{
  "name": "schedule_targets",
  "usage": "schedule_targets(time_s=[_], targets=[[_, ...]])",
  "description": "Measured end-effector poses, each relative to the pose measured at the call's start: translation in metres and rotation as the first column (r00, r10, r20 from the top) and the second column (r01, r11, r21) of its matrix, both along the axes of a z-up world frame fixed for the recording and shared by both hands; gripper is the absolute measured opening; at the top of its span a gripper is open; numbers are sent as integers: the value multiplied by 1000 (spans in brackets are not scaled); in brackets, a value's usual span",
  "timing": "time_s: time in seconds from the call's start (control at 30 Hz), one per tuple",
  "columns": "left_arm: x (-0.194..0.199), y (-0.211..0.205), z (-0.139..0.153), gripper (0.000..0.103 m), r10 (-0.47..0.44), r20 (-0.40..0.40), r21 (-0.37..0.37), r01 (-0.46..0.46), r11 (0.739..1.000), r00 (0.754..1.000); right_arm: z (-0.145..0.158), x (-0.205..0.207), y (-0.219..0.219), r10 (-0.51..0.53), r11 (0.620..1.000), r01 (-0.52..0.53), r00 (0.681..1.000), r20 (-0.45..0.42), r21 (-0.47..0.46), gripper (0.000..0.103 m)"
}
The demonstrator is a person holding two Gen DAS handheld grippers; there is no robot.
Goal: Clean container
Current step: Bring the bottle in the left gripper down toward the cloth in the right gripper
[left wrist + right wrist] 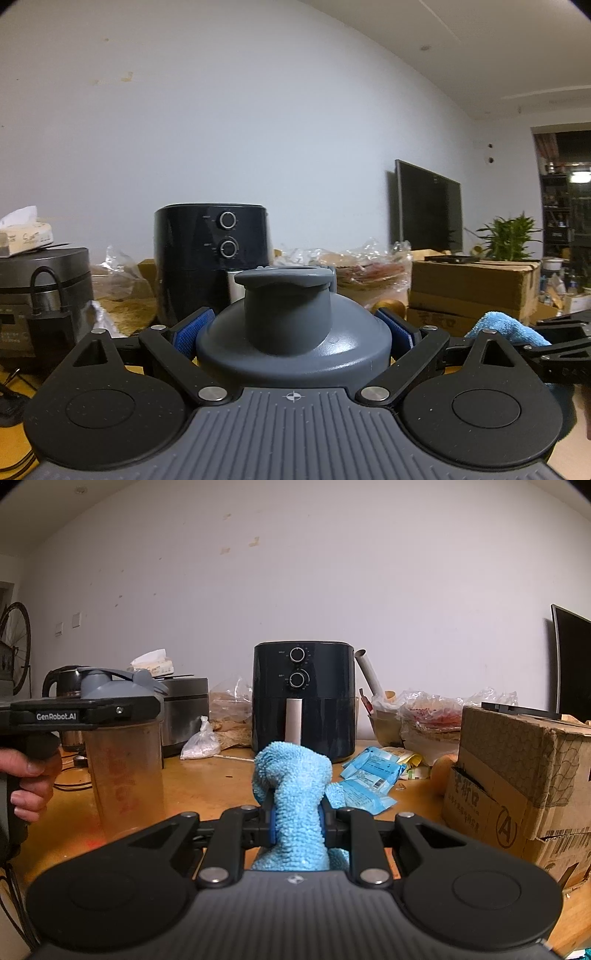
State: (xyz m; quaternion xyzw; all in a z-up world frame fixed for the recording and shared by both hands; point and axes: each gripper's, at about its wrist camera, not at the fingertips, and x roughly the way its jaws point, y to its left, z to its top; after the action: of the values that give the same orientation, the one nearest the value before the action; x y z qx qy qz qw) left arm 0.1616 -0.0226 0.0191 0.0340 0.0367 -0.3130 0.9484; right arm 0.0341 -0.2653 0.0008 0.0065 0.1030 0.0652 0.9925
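Two grippers are in use: the left gripper (293, 328) closed round one shaker bottle (123, 760) with a grey lid, the right gripper (297, 818) pinching one blue cloth (291, 775). Ahead of the right gripper on the table (207, 779) stands one black air fryer (303, 698) with two dials. To its right sit one cardboard box (517, 775) and several blue packets (369, 775), at least three. One hand (27, 779) shows at the left.

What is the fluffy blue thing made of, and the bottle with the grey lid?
The blue cloth looks like soft microfibre: its surface is looped and fuzzy. The shaker bottle seems cloudy see-through plastic, and its grey lid smooth matte plastic.
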Motion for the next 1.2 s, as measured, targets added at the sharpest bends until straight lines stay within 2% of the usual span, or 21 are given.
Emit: schedule_targets(time_s=[0.7, 0.97, 1.2], targets=[[15, 16, -4, 95, -182, 13, 0, 182, 983, 983, -1, -1, -3, 41, 999, -41, 999, -10, 22, 18], [16, 15, -3, 95, -187, 5, 4, 187, 982, 982, -2, 1, 0, 80, 996, -79, 997, -17, 43, 16], [17, 15, -2, 95, -186, 0, 6, 186, 982, 982, -2, 8, 7, 183, 980, -181, 983, -15, 77, 14]])
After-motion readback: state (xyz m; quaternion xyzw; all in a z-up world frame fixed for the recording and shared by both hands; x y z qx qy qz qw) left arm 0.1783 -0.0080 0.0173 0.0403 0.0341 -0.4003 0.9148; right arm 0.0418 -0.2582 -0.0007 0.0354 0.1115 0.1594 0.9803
